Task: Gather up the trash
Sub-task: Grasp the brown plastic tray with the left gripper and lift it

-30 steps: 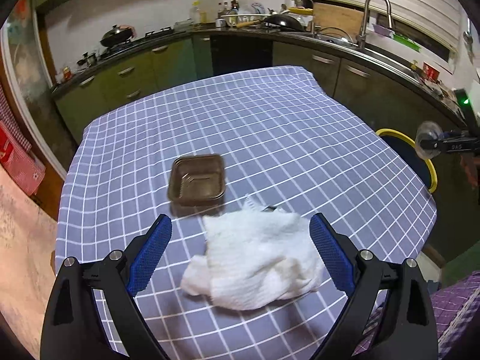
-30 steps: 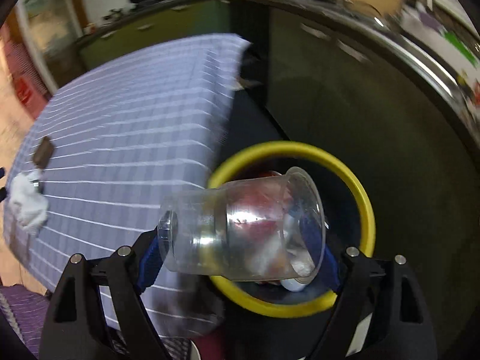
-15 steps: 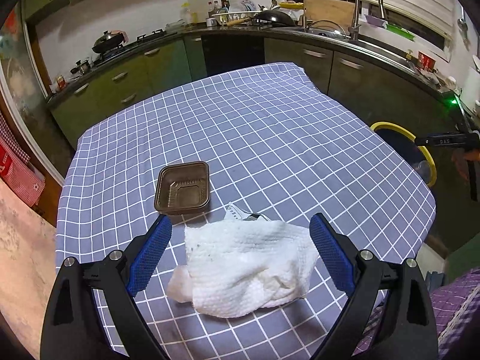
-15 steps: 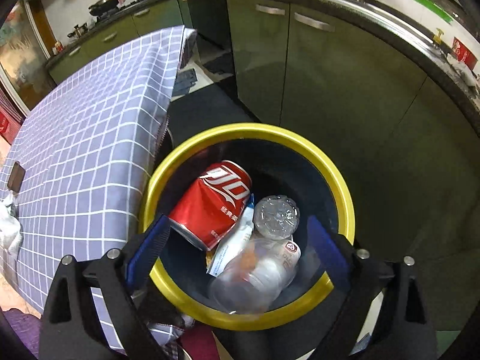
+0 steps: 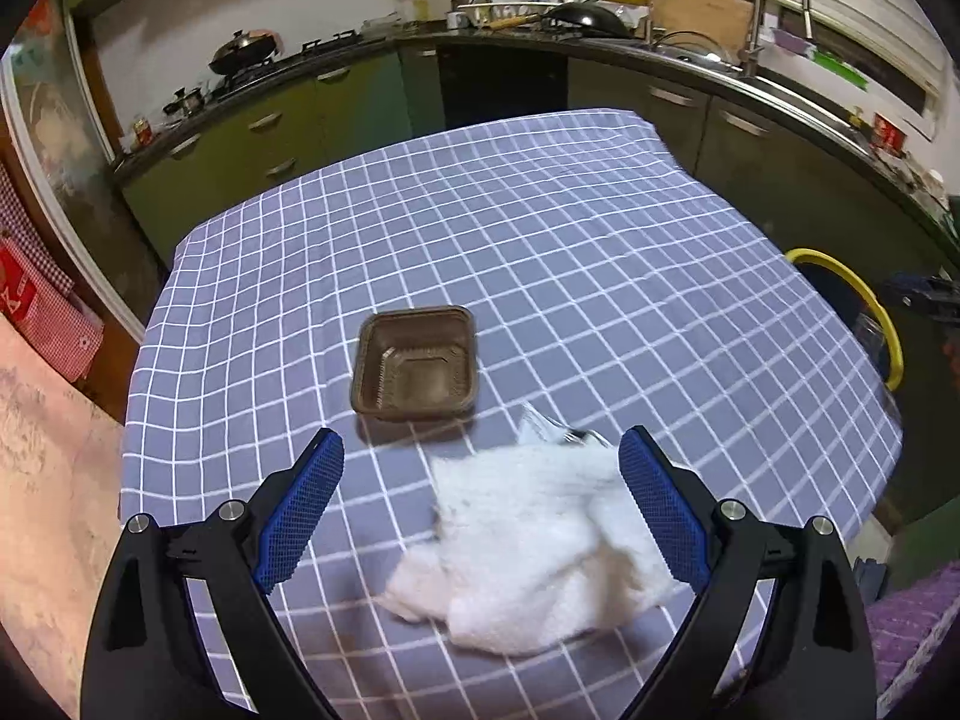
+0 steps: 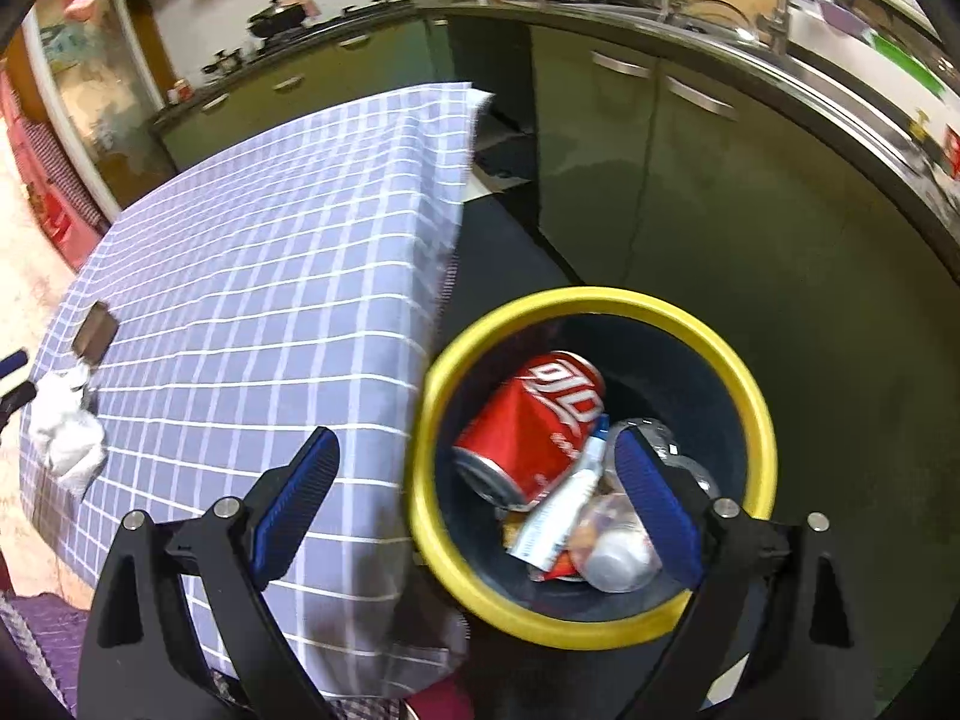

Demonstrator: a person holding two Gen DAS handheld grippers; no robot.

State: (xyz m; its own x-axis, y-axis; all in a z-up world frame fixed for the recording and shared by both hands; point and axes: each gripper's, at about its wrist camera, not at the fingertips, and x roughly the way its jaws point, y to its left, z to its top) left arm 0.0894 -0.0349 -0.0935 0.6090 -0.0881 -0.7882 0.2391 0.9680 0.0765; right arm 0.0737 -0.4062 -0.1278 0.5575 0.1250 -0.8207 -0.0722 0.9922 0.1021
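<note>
Since a second ago the cup has left my right gripper [image 6: 477, 489], whose jaws gape empty over the bin [image 6: 591, 435]. My left gripper [image 5: 480, 492], jaws apart, straddles the tissue [image 5: 534, 546] on the table [image 5: 540, 228]; next it should close on it, then the tray [image 5: 415, 363].

One brown tray [image 5: 415, 365] ahead of left gripper [image 5: 480, 501], one white tissue wad [image 5: 531, 546] between its fingers; one bin [image 6: 591, 450], one red can [image 6: 534, 420] ahead of right gripper [image 6: 477, 498]

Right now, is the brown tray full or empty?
Empty. The brown tray sits upright on the tablecloth, and its bare ribbed bottom shows with nothing inside.
</note>
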